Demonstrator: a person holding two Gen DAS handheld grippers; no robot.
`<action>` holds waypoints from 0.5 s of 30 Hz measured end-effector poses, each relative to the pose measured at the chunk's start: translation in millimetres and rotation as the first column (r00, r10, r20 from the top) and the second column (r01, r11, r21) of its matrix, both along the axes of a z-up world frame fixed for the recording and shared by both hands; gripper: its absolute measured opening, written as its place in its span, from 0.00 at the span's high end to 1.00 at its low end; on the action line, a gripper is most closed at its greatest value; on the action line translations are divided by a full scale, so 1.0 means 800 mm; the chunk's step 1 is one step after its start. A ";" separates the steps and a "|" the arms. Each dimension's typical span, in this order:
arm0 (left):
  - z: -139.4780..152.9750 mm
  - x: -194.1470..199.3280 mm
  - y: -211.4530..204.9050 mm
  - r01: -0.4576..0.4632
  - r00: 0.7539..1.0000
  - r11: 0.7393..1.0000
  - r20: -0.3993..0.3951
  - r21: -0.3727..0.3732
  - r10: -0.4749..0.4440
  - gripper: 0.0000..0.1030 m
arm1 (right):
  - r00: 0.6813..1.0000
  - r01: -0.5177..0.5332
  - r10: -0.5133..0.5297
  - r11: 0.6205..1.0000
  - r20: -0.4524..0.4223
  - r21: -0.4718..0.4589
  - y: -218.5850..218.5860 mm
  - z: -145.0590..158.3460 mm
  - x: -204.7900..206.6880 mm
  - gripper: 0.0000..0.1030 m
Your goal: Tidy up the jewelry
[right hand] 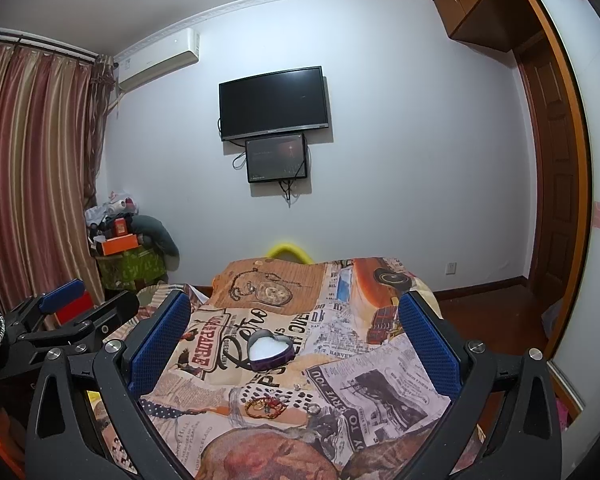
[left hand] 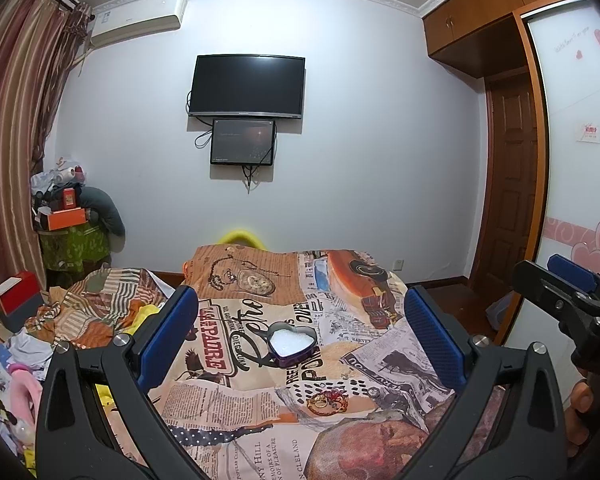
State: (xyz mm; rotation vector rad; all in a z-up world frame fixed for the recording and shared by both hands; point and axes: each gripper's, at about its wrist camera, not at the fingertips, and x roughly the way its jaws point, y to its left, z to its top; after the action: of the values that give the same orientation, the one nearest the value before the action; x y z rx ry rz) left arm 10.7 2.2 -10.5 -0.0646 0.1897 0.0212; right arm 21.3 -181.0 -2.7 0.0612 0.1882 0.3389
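A heart-shaped tin with white lining sits open on the newspaper-print cloth; it also shows in the right wrist view. A gold bracelet with red bits lies nearer to me than the tin, also seen in the right wrist view. A small silver ring lies right of it. My left gripper is open and empty, held above the cloth. My right gripper is open and empty beside it, and shows at the right edge of the left wrist view.
The cloth covers a table with a yellow chair back behind it. A cluttered bed lies left, a red box beside it. A wall TV, a wardrobe and a door stand beyond.
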 end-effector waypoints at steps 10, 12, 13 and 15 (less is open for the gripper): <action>0.000 -0.001 0.000 0.001 1.000 1.000 0.000 -0.002 -0.001 0.00 | 1.000 0.000 0.000 1.000 -0.006 -0.001 0.000 0.001 -0.001 0.00; -0.001 -0.001 0.000 0.000 1.000 1.000 -0.001 -0.003 0.000 0.00 | 1.000 -0.001 0.001 1.000 -0.007 -0.001 0.000 0.001 -0.001 0.00; -0.001 -0.001 0.000 -0.001 1.000 1.000 -0.001 -0.003 0.001 0.00 | 1.000 0.000 0.000 1.000 -0.007 -0.001 0.000 0.001 -0.001 0.00; -0.001 -0.001 0.000 -0.001 1.000 1.000 -0.001 -0.003 0.001 0.00 | 1.000 0.000 0.000 1.000 -0.006 -0.001 0.001 0.001 -0.001 0.00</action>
State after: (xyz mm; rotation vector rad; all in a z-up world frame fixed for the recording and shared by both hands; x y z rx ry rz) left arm 10.1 2.3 -11.0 -0.0678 0.1908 0.0217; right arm 20.8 -180.6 -1.9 0.0609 0.1947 0.3382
